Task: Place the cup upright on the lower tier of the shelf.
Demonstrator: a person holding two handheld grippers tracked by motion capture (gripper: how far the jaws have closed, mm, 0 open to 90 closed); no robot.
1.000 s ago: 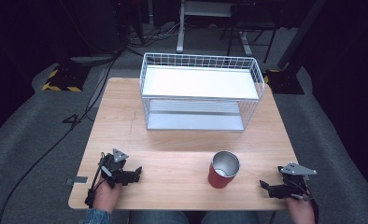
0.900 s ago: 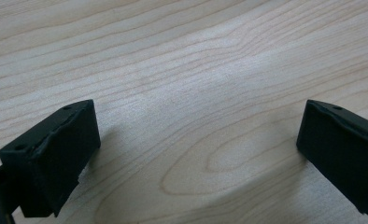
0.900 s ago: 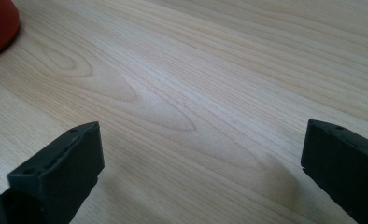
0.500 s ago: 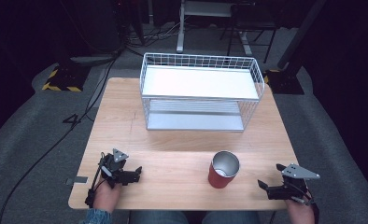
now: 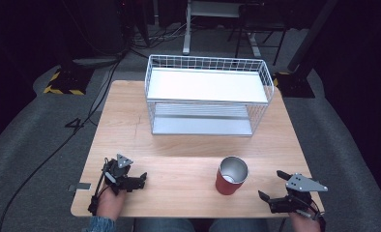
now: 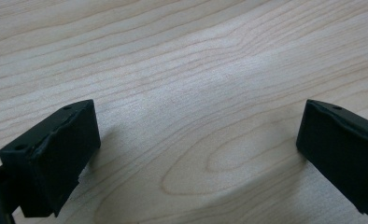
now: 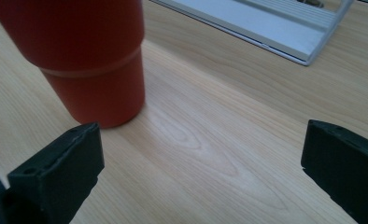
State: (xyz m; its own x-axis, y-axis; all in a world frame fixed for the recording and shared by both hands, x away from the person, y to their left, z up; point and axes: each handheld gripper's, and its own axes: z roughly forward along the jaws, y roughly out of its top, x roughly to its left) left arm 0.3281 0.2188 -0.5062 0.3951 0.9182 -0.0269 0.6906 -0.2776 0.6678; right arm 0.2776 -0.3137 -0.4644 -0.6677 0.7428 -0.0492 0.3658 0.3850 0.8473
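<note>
A red cup [image 5: 231, 176] with a shiny metal inside stands upright on the wooden table [image 5: 179, 145], near the front right. In the right gripper view the red cup [image 7: 86, 56] sits just beyond the left jaw. My right gripper [image 5: 271, 187] is open at the table's front right corner, a short way right of the cup, holding nothing. My left gripper [image 5: 141, 180] rests open at the front left, low over bare wood, with nothing between its jaws.
A white wire basket rack [image 5: 208, 96] with a flat top shelf and a lower shelf stands at the back middle of the table. Its lower shelf edge [image 7: 266, 28] lies ahead of the right gripper. Dark floor, cables and stands surround the table.
The right gripper has shifted slightly back and toward the table's front right edge. The left gripper and the cup have stayed in place.
</note>
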